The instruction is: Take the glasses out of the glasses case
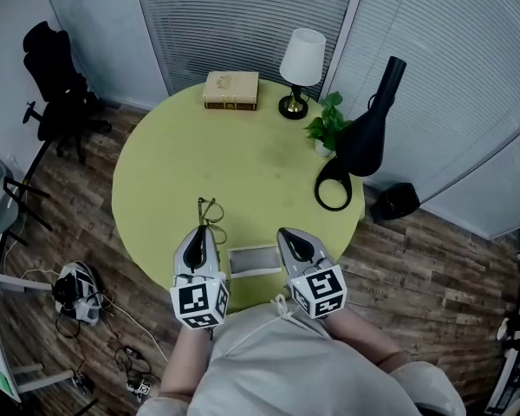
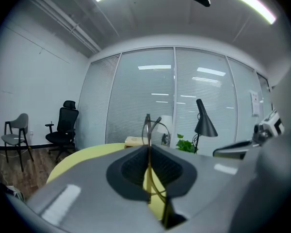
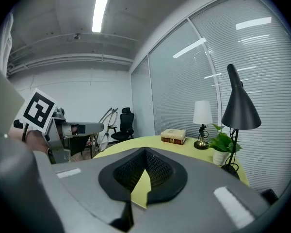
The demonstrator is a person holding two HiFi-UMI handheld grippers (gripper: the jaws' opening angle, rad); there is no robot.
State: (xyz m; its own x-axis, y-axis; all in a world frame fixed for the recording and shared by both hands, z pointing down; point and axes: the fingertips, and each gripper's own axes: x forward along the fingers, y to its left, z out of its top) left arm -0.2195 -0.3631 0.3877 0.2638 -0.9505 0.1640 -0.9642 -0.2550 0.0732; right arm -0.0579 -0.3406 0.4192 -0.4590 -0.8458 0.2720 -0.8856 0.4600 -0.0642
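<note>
Thin wire-framed glasses (image 1: 210,213) stick out ahead of my left gripper (image 1: 204,232), held just above the yellow-green round table (image 1: 173,163). In the left gripper view the jaws of the left gripper (image 2: 148,149) are shut on the glasses (image 2: 152,127), pinching the frame edge-on. The glasses case (image 1: 254,260), a pale open box, lies at the table's near edge between both grippers. My right gripper (image 1: 289,234) hangs just right of the case, shut with nothing in it (image 3: 144,154). The right gripper view shows the glasses (image 3: 105,125) off to its left.
At the far side of the table lie a book (image 1: 231,89), a white-shaded lamp (image 1: 301,63), a small potted plant (image 1: 328,126) and a black desk lamp (image 1: 368,128). A black office chair (image 1: 56,85) and a grey chair (image 1: 4,193) stand on the floor to the left.
</note>
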